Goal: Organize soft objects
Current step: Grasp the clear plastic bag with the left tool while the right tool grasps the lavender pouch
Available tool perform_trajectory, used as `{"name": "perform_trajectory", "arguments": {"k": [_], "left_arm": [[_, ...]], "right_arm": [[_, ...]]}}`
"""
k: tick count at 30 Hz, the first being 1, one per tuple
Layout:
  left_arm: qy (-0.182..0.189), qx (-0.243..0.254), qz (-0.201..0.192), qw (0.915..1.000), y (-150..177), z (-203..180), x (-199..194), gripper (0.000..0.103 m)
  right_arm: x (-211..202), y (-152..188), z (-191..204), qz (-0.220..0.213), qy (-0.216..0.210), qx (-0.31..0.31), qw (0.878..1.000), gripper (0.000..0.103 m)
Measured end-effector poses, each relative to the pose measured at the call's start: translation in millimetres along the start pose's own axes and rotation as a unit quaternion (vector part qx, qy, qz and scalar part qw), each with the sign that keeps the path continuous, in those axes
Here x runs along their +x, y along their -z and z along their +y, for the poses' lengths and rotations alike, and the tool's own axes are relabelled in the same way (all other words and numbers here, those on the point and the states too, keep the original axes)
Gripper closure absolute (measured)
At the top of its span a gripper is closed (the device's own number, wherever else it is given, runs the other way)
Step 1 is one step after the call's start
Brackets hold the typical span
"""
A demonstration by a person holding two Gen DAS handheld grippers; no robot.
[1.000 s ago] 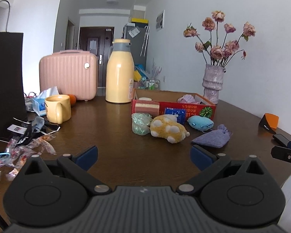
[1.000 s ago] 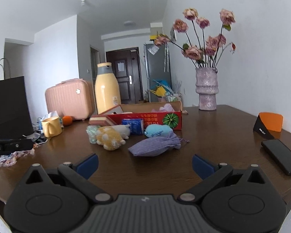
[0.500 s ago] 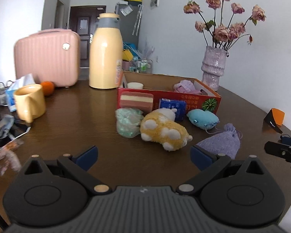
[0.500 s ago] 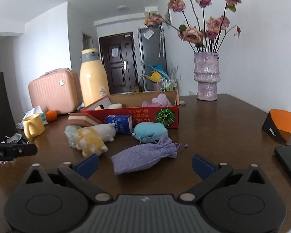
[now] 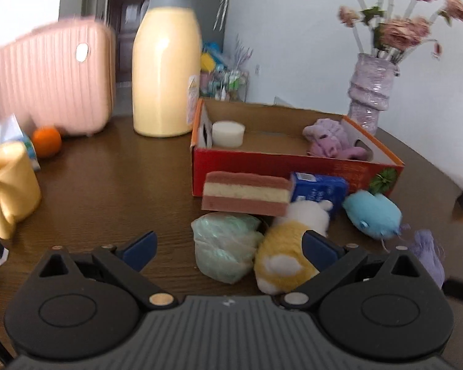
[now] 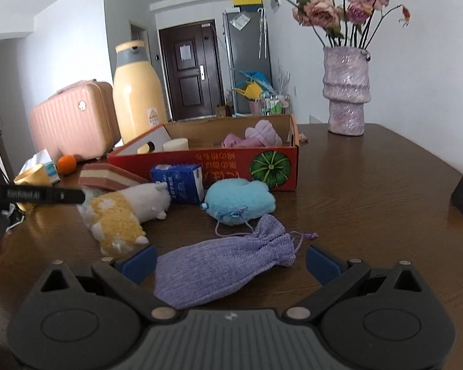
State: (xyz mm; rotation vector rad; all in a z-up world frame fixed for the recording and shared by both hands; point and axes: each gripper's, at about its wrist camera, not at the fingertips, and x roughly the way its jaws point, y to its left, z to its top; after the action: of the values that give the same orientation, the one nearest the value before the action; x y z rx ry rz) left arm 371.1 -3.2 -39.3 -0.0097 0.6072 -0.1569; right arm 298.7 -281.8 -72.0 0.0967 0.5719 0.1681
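Soft items lie clustered on the brown table (image 6: 370,185), in front of the red cardboard box (image 6: 231,162).

Right gripper (image 6: 230,260): jaws spread wide, holding nothing. The purple drawstring pouch (image 6: 222,265) lies flat on the table between the two blue pads, its body reaching back under the gripper. Whether a pad touches the fabric cannot be told; the left pad sits right at the pouch's edge, the right pad is clear of it.

Left gripper (image 5: 228,246): jaws also spread wide, nothing gripped. Between its pads lie the pale green bundle (image 5: 225,246) and the yellow-and-white plush (image 5: 285,252); the right pad overlaps the plush in view, contact uncertain.

Just behind these: the pink-and-cream layered sponge (image 5: 247,194), resting over the green bundle; the blue carton (image 6: 177,182), against the box front; the light blue plush (image 6: 239,200), just beyond the pouch's neck.

Inside the box: a pink-purple soft item (image 6: 256,137) at the right end, a white round piece (image 5: 228,134) at the left.

Further out: yellow thermos (image 6: 137,92), pink suitcase (image 6: 72,120), orange fruit (image 6: 66,164), yellow mug (image 5: 7,188), purple vase (image 6: 347,91) with flowers. Left-wrist view is motion-blurred.
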Motion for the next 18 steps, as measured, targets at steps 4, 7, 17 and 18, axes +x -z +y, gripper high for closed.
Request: {"name": "perform_trajectory", "arguments": {"k": [4, 7, 17, 18], "left_arm": [[0.013, -0.039, 0.023, 0.9989, -9, 17, 28, 0.015], [0.034, -0.069, 0.031, 0.9965, -9, 27, 44, 0.046], [0.053, -0.087, 0.054, 0.9933, 1, 35, 41, 0.065], [0.053, -0.09, 0.053, 0.9932, 3, 35, 36, 0.065]], "right_arm": [[22, 1, -1, 0.029, -0.002, 0.009, 1.0, 0.001], [34, 1, -1, 0.039, -0.005, 0.013, 0.999, 0.004], [49, 3, 6, 0.046, -0.014, 0.013, 0.999, 0.062], [47, 4, 7, 0.044, -0.013, 0.012, 0.999, 0.063]]}}
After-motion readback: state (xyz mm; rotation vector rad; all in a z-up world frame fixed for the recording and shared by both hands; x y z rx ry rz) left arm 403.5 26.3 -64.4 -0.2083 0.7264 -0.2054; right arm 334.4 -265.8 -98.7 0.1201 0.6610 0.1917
